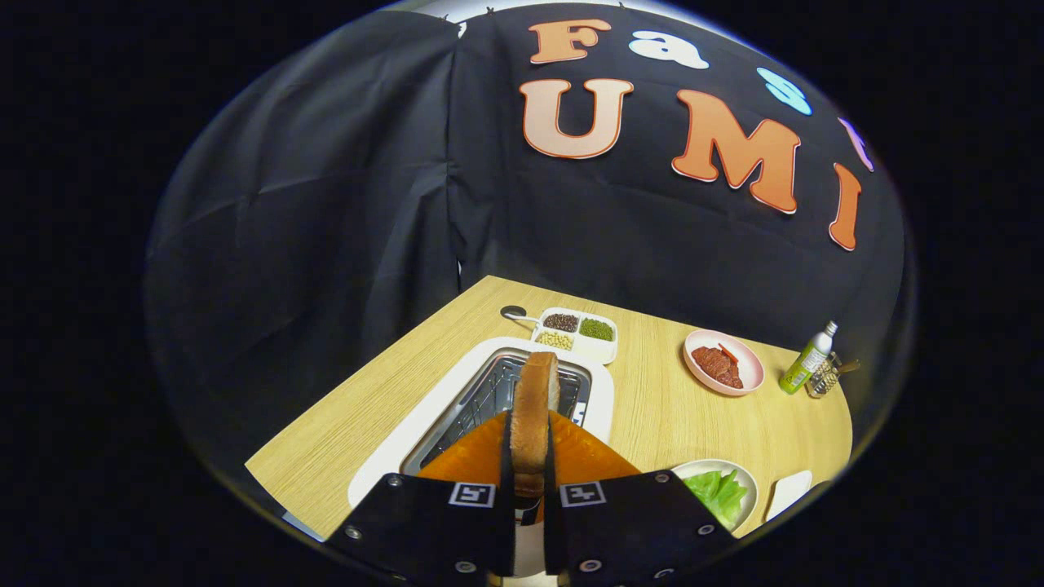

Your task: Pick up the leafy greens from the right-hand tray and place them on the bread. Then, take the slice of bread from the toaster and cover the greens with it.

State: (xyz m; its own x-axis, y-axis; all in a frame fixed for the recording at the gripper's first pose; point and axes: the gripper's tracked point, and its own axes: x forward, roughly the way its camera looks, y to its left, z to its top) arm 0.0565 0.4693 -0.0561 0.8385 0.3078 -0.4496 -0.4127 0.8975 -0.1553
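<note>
A slice of toasted bread (534, 416) stands on edge between my two fingers, crust up, and both fingers press on its flat sides. My gripper (530, 481) is shut on it just above the white toaster (608, 391), whose metal slot lies open beneath and beyond the slice. Leafy greens (718, 493) lie on a white plate (754, 481) to the right of my right finger. What sits under the greens is hidden.
Beyond the toaster stands a white divided dish (608, 349) of beans and seeds with a spoon (515, 313) beside it. A pink plate (754, 367) with red slices, a green bottle (807, 359) and a small glass jar (828, 377) stand far right. A white object (789, 492) lies by the table's right edge.
</note>
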